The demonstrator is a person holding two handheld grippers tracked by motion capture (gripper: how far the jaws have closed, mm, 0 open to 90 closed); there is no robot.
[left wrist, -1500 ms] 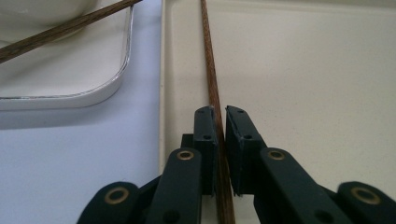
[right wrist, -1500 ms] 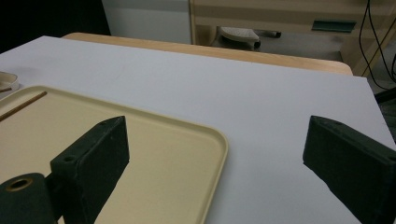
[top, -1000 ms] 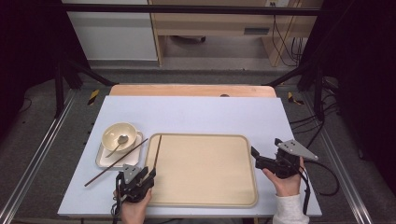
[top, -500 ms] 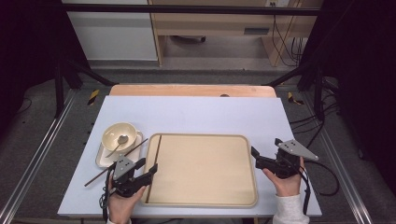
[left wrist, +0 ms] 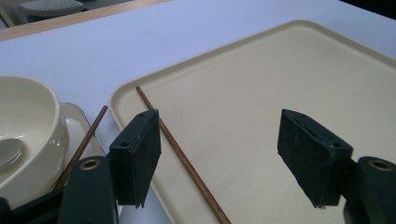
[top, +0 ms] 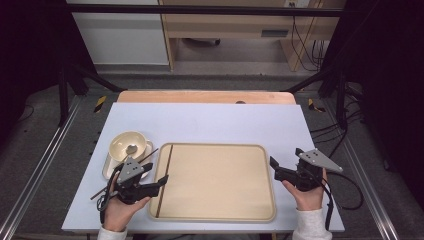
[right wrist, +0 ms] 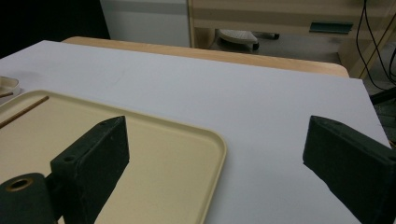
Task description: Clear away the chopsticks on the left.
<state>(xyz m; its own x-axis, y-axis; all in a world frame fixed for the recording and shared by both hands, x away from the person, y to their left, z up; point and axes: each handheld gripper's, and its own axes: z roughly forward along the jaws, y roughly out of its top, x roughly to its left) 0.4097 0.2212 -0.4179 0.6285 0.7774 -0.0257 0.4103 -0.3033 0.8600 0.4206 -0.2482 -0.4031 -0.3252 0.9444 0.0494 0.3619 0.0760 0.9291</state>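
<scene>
A beige tray lies in the middle of the table. One brown chopstick rests along its left side. A second chopstick lies off the tray, slanting over a small dish beside a cream bowl that holds a spoon. My left gripper hovers over the tray's left edge. Its jaws have just been opening and stand wide in the left gripper view, with the tray's chopstick below and untouched. My right gripper waits open at the tray's right edge, empty.
The table top is pale blue-white with a wooden strip along its far edge. Dark frame rails run down both sides. Cables trail off the right side by my right hand. A desk and a cabinet stand beyond the table.
My left gripper has opened wide, lifted and drifted a little left and away from the near edge. The chopstick stays flat on the tray. The right gripper has kept still.
</scene>
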